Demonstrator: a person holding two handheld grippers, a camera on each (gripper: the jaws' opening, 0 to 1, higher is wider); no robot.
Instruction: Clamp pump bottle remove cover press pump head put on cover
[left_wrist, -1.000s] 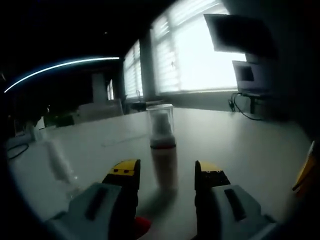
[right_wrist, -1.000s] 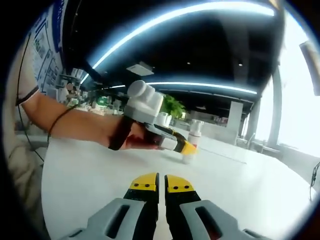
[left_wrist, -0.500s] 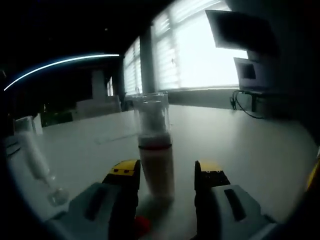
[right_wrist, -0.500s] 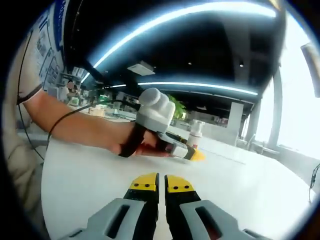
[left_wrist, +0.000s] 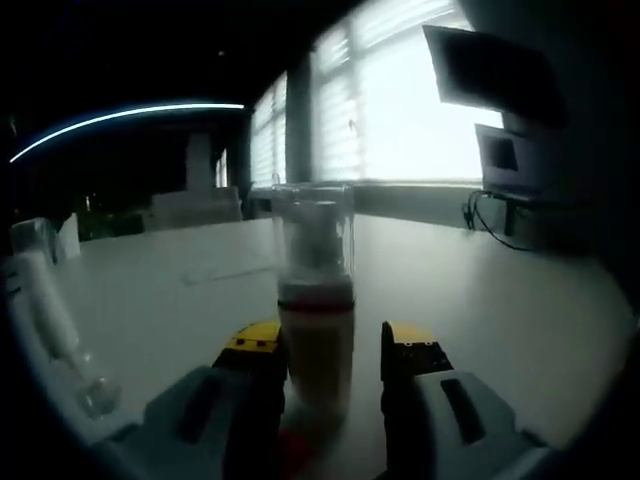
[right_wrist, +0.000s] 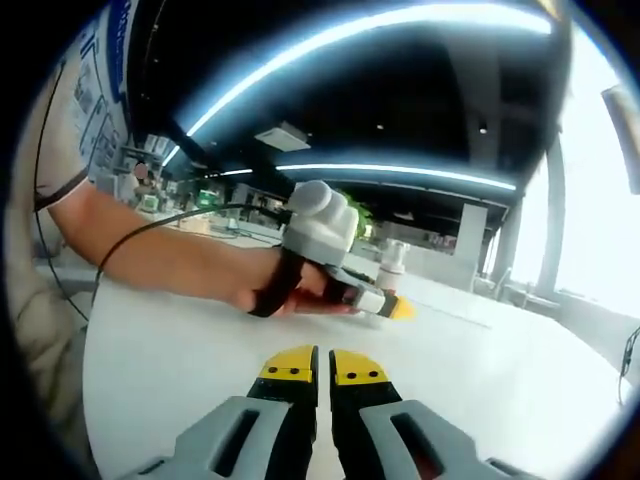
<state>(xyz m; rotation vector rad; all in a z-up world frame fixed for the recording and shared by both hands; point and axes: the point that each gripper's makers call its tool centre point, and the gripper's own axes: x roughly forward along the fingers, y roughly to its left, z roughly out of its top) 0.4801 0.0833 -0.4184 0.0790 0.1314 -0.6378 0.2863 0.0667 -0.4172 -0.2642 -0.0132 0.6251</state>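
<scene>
A pump bottle (left_wrist: 316, 300) stands upright on a white table (left_wrist: 500, 300), set between the two yellow-tipped jaws of the left claw (left_wrist: 330, 350), which sits spread around the bottle's pale lower body; whether the jaws touch it cannot be told. A clear cover (left_wrist: 313, 235) caps the pump head, with a dark red band beneath it. In the right gripper view, the right claw (right_wrist: 322, 367) hovers over the table (right_wrist: 500, 390) with its jaws pressed together, grasping nothing, while a person's hand (right_wrist: 300, 290) holds the left claw (right_wrist: 392, 309) by the bottle (right_wrist: 394, 262) beyond.
</scene>
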